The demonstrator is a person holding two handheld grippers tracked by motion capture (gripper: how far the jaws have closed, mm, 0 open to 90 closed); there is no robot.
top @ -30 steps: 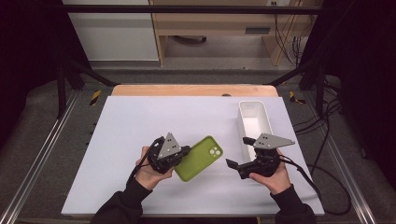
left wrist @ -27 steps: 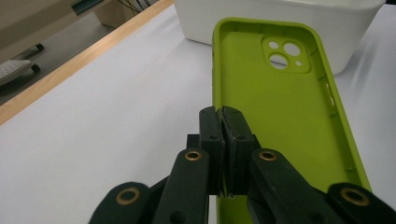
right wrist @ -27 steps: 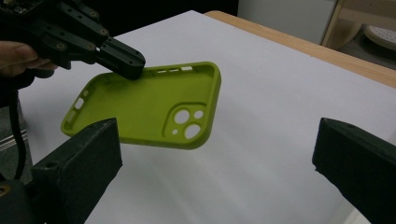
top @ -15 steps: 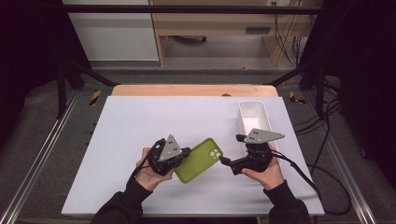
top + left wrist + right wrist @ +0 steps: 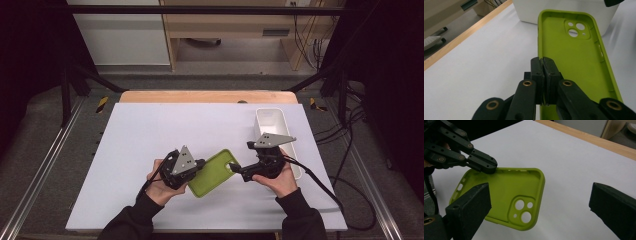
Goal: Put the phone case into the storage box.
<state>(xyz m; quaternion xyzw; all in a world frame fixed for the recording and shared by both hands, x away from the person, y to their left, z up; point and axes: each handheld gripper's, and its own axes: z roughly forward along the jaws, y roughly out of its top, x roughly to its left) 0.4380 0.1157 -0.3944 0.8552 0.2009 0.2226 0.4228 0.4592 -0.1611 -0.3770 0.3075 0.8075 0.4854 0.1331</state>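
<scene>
the lime-green phone case (image 5: 214, 171) lies just below the centre of the high view on the white desk (image 5: 150, 130), hollow side up, its camera cut-out end toward the right. the white bin (image 5: 274, 131) at the right of the frame looks empty. the left hand-held gripper (image 5: 543, 65) is clamped tight on the case's side wall, while the right hand-held gripper (image 5: 539, 202) is spread wide at the camera end, touching nothing.

Bright, even overhead light on white table (image 5: 150, 130); surroundings dark, near black at sides. Soft, faint shadows under green phone case (image 5: 214, 172). No harsh glare. High view soft, low-res. Gripper views sharper mid-frame; nearest jaws slightly blurred, bkgd out of focus.
</scene>
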